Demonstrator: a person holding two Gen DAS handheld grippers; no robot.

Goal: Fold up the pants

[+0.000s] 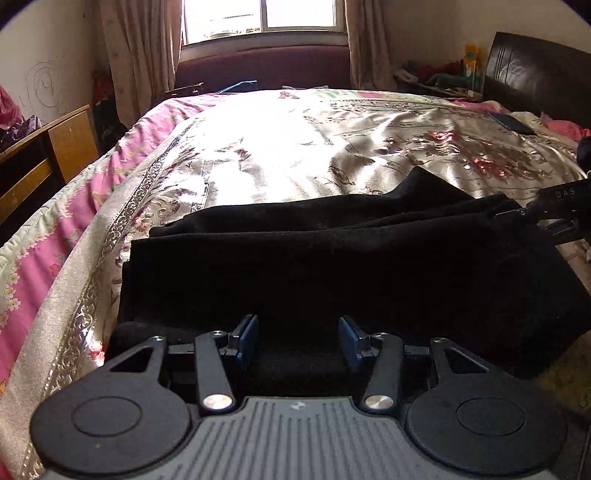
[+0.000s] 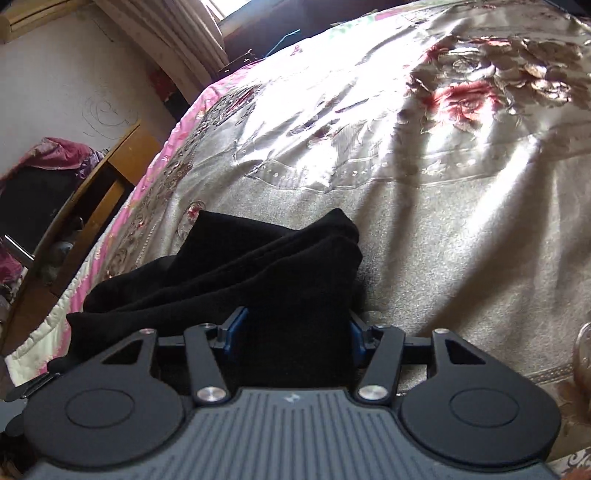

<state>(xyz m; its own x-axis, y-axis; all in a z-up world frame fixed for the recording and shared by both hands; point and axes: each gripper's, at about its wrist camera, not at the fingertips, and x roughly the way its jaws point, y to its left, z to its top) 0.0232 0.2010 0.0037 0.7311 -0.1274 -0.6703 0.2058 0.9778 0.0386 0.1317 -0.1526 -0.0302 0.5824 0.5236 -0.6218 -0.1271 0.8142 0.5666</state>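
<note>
left tool: blue pads apart, over black fabric pants | right tool: apart, pants fold between pads | pants lay on floral satin bed cover

Window daylight blows out the bedspread; fisheye edges curve, corners dark.

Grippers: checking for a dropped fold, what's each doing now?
Left gripper: open over the black pants.
Right gripper: open, pants between its jaws.

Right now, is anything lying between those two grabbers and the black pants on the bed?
Nothing visible. The black pants lie directly under the left gripper and right gripper, whose jaws stand apart over the cloth.
</note>
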